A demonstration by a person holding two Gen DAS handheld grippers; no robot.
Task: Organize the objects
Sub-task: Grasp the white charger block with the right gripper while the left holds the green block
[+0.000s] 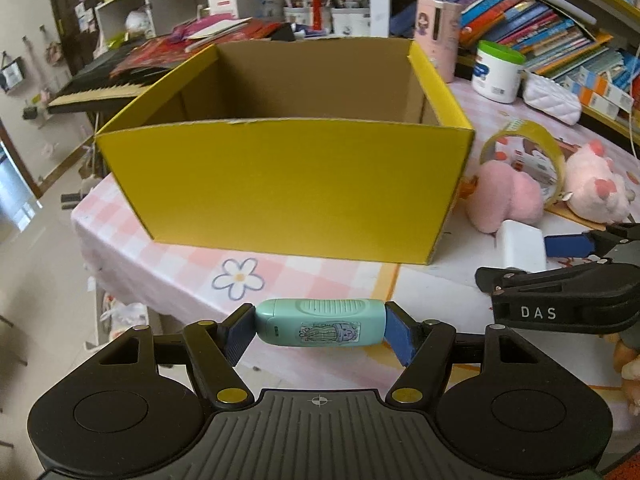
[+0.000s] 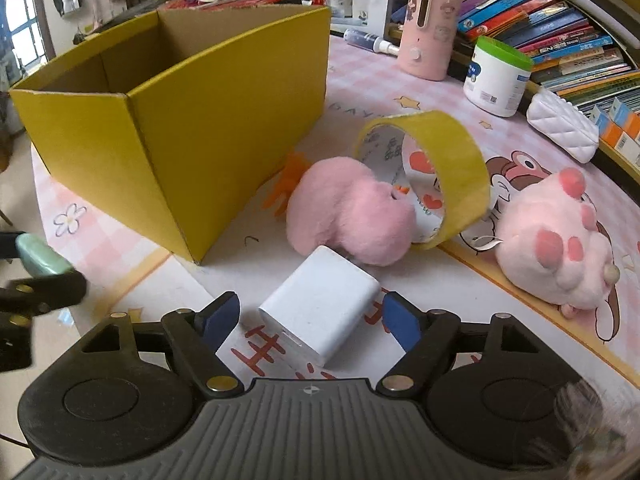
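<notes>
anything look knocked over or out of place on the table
Yes: the yellow tape roll stands on edge, leaning between the two pink plush toys, one toppled on its side. The white charger block lies loose by the yellow box. Nothing spilled or visibly damaged.

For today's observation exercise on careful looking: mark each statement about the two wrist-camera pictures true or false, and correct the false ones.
1. The left gripper holds a mint-green device across its jaws. True.
2. The yellow box has a closed lid. False: it is open at the top, its brown inside showing.
3. The white block lies on the table between the right gripper's jaws. True.
4. The tape roll lies inside the box. False: it is on the table outside it, against a pink plush.
5. The white tub has a red lid. False: the lid is green.
</notes>
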